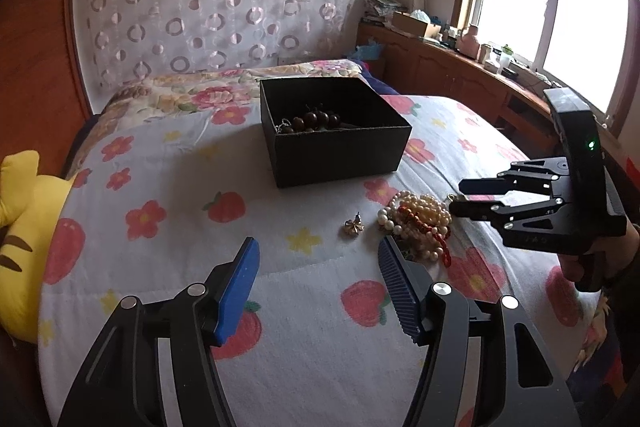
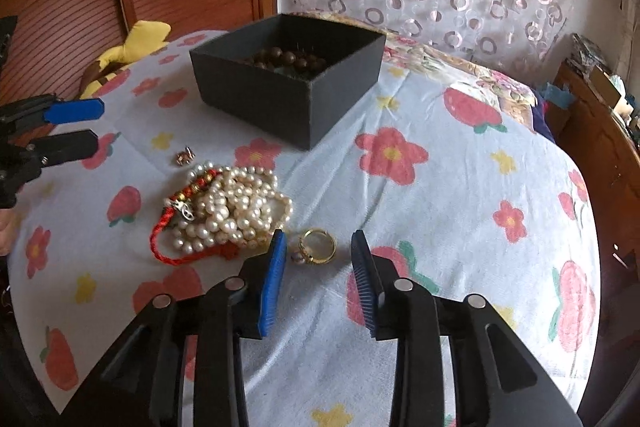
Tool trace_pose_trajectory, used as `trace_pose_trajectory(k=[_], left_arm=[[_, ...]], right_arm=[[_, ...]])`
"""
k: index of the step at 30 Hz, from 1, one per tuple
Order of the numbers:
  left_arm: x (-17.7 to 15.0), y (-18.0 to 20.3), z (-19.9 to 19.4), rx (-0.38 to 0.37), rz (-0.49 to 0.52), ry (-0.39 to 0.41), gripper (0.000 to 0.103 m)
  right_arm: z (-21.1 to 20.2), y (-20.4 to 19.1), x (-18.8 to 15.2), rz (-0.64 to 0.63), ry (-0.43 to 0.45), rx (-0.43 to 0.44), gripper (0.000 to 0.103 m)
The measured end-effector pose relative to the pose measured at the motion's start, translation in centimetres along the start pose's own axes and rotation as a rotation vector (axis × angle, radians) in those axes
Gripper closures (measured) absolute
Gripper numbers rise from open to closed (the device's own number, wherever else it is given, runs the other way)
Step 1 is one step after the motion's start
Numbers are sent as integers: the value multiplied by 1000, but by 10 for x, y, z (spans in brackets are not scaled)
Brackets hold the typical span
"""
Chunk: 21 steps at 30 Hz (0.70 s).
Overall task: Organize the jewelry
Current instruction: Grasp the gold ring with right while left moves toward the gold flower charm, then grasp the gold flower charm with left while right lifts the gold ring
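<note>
The right gripper [image 2: 319,247] was held low over the bedspread [image 2: 460,227] with its fingers spread and nothing pinched; a gold ring [image 2: 318,246] lay flat just ahead of the tips, in line with the gap and slightly toward the left finger. No long axis was to be reckoned with, since the ring was round. The pile of pearls [image 2: 232,207], tangled with a red cord [image 2: 160,239], was touching or just beside that left finger, so a closing move was judged likely to catch a bead. The left gripper [image 1: 318,247] was also spread and empty, with a small gold brooch [image 1: 354,227] ahead of its gap and the pile beside its right finger. The black box [image 1: 340,151], already holding dark beads [image 1: 316,121], stood beyond both. The ring was shown only in the right wrist view; in the left view it was hidden behind the pile.
</note>
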State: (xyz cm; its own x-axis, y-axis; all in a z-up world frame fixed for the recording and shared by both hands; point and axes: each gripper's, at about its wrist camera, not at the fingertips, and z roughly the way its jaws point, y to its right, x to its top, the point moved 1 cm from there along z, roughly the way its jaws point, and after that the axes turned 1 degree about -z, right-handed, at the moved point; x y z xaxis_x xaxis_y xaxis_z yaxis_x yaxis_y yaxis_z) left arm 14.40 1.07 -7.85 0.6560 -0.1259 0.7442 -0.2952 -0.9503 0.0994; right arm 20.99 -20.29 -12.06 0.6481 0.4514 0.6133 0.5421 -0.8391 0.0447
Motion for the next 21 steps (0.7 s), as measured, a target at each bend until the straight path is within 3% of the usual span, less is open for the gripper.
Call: trace_pose_trajectory(k=[5, 6, 12, 21], left_arm=[[-3, 1, 6, 1, 3, -12, 44], [-4, 2, 8, 2, 4, -17, 44], [-7, 3, 22, -12, 2, -55, 44], [-6, 8, 38, -20, 5, -97, 44]], right_arm=[[1, 0, -1, 9, 6, 2, 68], [1, 0, -1, 10, 4, 24, 77], [-4, -2, -5, -10, 3, 43, 89], [-11, -1, -10, -12, 36, 27, 89]])
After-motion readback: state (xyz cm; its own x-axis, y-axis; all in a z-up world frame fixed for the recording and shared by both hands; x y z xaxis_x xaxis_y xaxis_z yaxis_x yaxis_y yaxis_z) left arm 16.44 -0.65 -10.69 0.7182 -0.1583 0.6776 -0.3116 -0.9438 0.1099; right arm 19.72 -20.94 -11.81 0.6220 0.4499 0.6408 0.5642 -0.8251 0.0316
